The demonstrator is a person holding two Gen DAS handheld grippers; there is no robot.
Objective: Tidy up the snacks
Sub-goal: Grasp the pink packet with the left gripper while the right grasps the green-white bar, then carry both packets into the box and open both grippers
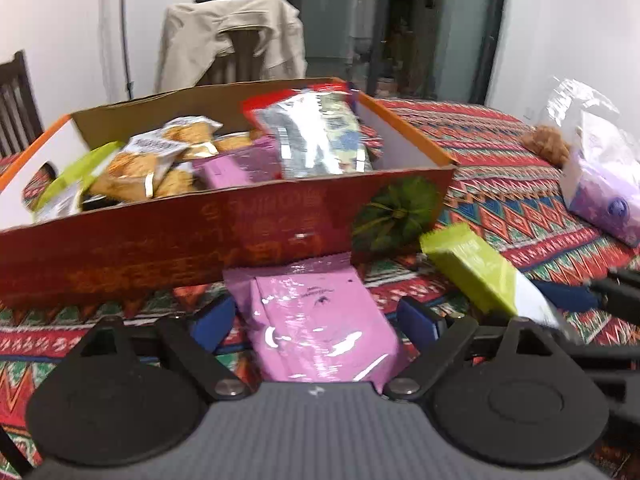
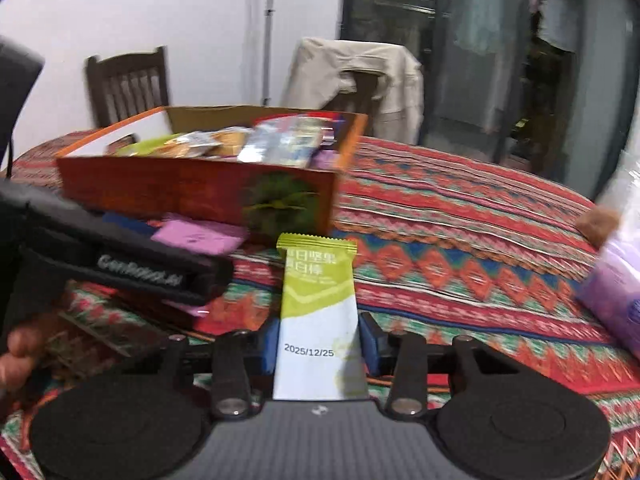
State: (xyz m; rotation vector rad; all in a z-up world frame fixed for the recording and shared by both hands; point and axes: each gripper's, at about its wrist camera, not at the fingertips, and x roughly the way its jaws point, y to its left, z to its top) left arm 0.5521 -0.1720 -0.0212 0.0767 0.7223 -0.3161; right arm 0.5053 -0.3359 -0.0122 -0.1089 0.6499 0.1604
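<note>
A red cardboard box [image 1: 200, 236] holds several snack packets on the patterned tablecloth; it also shows in the right wrist view [image 2: 180, 188]. My left gripper [image 1: 316, 320] is shut on a pink snack packet [image 1: 320, 320], just in front of the box's near wall. The pink packet also shows in the right wrist view [image 2: 196, 236]. My right gripper [image 2: 318, 340] is shut on a green and white snack bar [image 2: 318, 304], held to the right of the box's front corner. The bar also shows in the left wrist view [image 1: 476, 268].
A purple and white plastic bag [image 1: 600, 184] lies at the right on the tablecloth [image 1: 500, 160]. A chair draped with a beige jacket [image 1: 232, 40] stands behind the table. A dark wooden chair [image 2: 128, 84] stands at the far left.
</note>
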